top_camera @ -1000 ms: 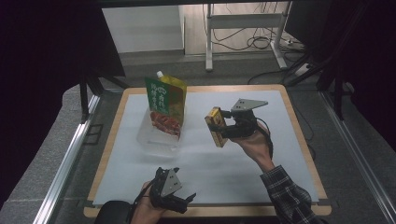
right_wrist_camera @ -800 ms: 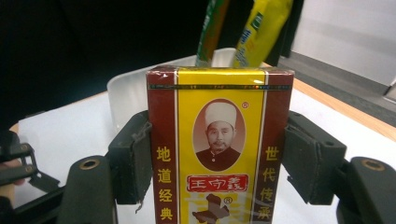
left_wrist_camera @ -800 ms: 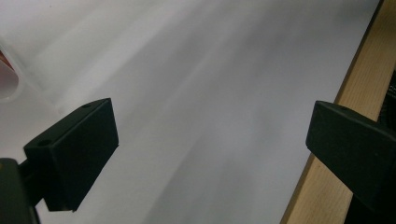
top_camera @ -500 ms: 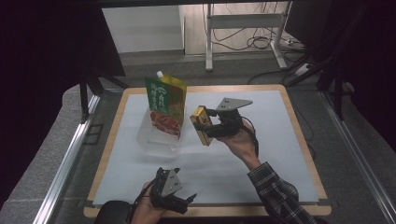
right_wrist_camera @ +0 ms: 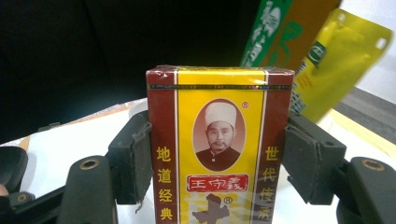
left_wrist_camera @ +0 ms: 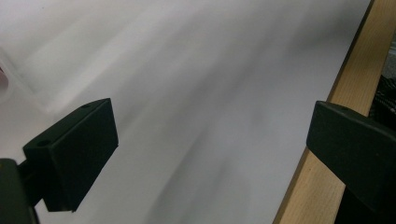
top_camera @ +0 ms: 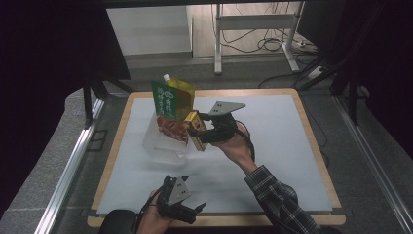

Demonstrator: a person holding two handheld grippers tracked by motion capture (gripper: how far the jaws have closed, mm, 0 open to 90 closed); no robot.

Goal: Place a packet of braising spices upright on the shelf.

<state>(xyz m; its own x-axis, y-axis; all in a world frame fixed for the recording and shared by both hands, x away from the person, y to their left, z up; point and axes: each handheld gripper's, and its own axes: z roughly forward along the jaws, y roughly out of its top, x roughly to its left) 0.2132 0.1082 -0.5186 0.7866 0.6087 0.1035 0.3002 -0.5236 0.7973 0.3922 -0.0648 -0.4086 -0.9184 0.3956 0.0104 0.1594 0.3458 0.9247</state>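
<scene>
box going to the tub

the right gripper (top_camera: 198, 132) squeezes a yellow and red box (right_wrist_camera: 219, 144) by its two sides and holds it up in the air, just beside the clear tub (top_camera: 163, 146) near the left edge of the white board (top_camera: 292, 146). a green and yellow pouch (top_camera: 173, 100) stands in that tub. to do it well, go slow, keep the box straight, and do not bump the pouch over. lower the box into the free space, then let go. the left gripper (top_camera: 192, 212) waits by the near edge, jaws wide apart with nothing in them.
</scene>
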